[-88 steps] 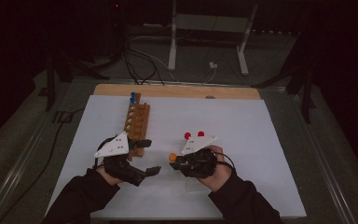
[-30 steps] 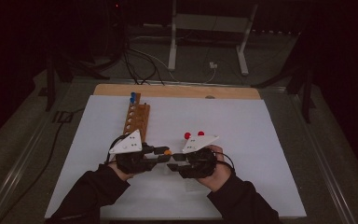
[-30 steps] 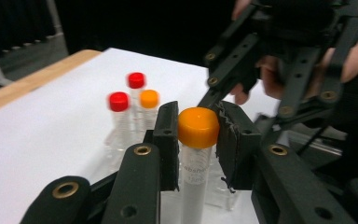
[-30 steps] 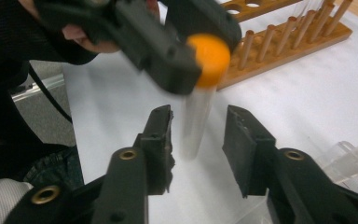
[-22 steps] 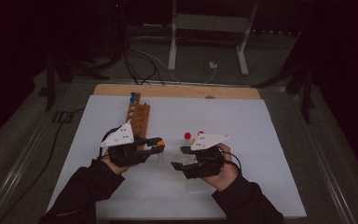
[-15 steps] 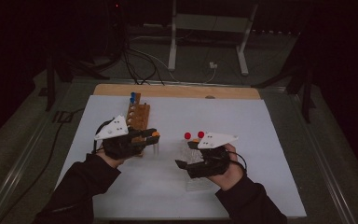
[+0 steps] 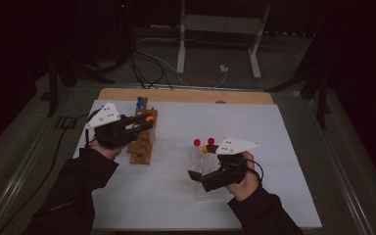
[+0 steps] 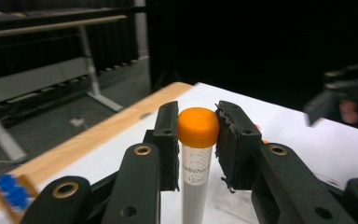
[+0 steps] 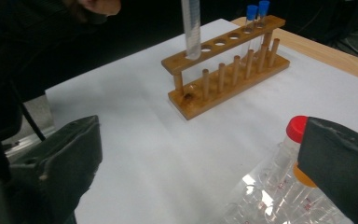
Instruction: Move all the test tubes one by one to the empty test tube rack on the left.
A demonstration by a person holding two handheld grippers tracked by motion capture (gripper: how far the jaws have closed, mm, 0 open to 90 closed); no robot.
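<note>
The right gripper (image 7: pixel 194 176) has just been opening; its jaws stand wide apart with nothing between them. Just beside its right jaw lie clear tubes (image 9: pixel 279 186) with faint red printing too small to read, and a red cap (image 9: pixel 297 127). Farther off, the left gripper (image 8: pixel 196 140) pinches an orange-capped tube (image 8: pixel 196 154) marked "15ml" just under the cap. The tube's lower end hangs over the near end of the wooden rack (image 9: pixel 226 60), where two blue-capped tubes (image 9: pixel 256 18) stand at the far end.

Glossy wooden rack (image 9: pixel 223 70) — clear plastic tube (image 8: pixel 195 186)
</note>
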